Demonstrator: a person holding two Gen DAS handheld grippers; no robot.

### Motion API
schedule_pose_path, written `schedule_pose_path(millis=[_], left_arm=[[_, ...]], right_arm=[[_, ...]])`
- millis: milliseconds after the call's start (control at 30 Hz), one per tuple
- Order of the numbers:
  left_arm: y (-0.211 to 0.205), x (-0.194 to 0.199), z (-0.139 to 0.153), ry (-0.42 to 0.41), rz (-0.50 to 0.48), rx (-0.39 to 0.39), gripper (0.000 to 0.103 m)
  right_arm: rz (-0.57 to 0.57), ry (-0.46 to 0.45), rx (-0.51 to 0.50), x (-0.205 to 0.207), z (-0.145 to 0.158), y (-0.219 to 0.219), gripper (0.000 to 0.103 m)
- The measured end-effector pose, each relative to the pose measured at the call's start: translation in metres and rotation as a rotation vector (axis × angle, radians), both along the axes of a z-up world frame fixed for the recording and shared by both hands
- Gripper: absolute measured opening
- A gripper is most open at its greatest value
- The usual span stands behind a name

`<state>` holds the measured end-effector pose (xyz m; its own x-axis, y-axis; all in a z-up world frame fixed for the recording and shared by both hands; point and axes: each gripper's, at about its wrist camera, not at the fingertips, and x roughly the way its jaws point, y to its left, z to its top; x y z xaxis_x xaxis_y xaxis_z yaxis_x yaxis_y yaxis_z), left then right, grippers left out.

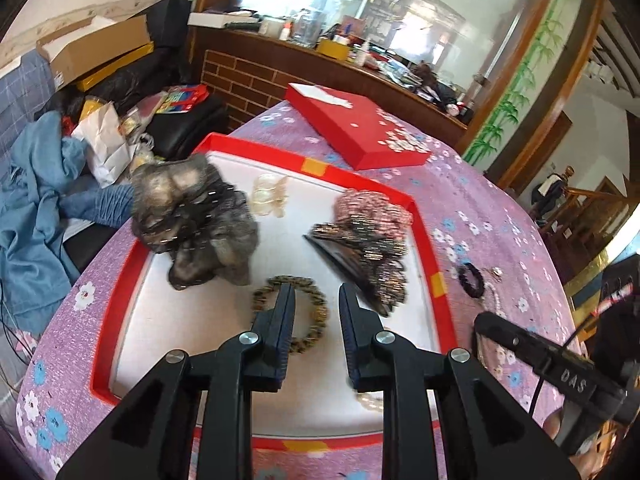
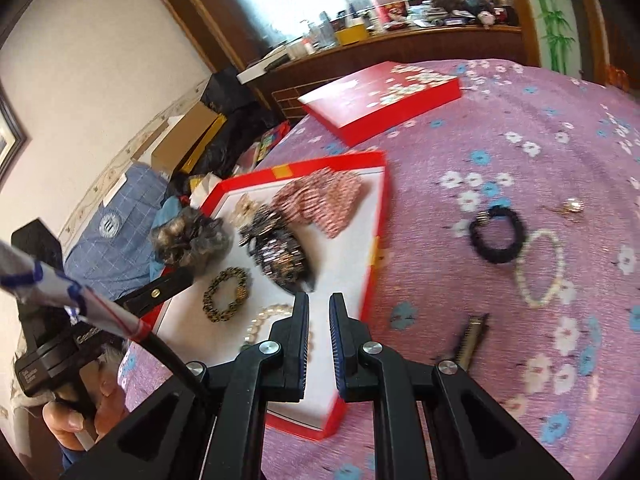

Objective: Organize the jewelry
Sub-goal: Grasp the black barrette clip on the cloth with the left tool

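Note:
A red tray [image 1: 430, 248] with a white floor holds a grey fur scrunchie [image 1: 192, 220], a clear clip [image 1: 268, 194], a pink beaded piece [image 1: 372, 208], a dark sequined piece [image 1: 368, 256], a leopard-print bracelet [image 1: 316, 312] and a pearl strand [image 1: 372, 400]. My left gripper [image 1: 316, 300] hovers over the leopard bracelet, open, nothing between its pads. My right gripper [image 2: 319, 304] hangs over the tray's near right rim [image 2: 372, 256], shut and empty. On the cloth to its right lie a black scrunchie [image 2: 496, 236], a pearl bracelet [image 2: 540, 268], a small ring [image 2: 574, 205] and a metal comb clip [image 2: 472, 338].
The red lid [image 1: 356, 124] with white blossoms lies on the purple flowered tablecloth [image 2: 520, 140] beyond the tray. A person's hand [image 2: 76, 416] grips the left tool at lower left. Clothes, bags and boxes [image 1: 96, 48] pile up left of the table; a wooden counter stands behind.

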<state>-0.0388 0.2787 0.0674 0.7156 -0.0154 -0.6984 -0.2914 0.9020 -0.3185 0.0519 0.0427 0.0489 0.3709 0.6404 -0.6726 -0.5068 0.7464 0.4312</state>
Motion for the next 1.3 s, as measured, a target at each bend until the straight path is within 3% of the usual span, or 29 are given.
schedule_pose_path(millis=[333, 600, 767, 967, 1100, 1200, 1300], left_arm=[[-0.07, 0.015, 0.013, 0.007, -0.149, 0.058, 0.021], [-0.123, 0.028, 0.011, 0.043, -0.264, 0.068, 0.021], [-0.139, 0.033, 0.005, 0.071, -0.286, 0.082, 0.021], [-0.146, 0.038, -0.003, 0.089, -0.303, 0.088, 0.021], [-0.149, 0.042, -0.006, 0.098, -0.311, 0.088, 0.021], [-0.152, 0.044, -0.007, 0.106, -0.32, 0.087, 0.021], [-0.156, 0.048, -0.008, 0.115, -0.335, 0.076, 0.021]], right_arm=[[-0.193, 0.039, -0.014, 0.038, 0.009, -0.088, 0.012], [-0.27, 0.185, -0.104, 0.078, -0.023, -0.117, 0.013], [-0.259, 0.222, -0.173, 0.093, -0.038, -0.113, 0.017], [-0.265, 0.187, -0.272, 0.1, -0.043, -0.098, 0.022], [-0.234, 0.088, -0.426, 0.097, -0.042, -0.075, 0.022], [-0.229, 0.037, -0.503, 0.095, -0.042, -0.069, 0.007], [-0.276, 0.064, -0.465, 0.097, -0.04, -0.09, 0.006]])
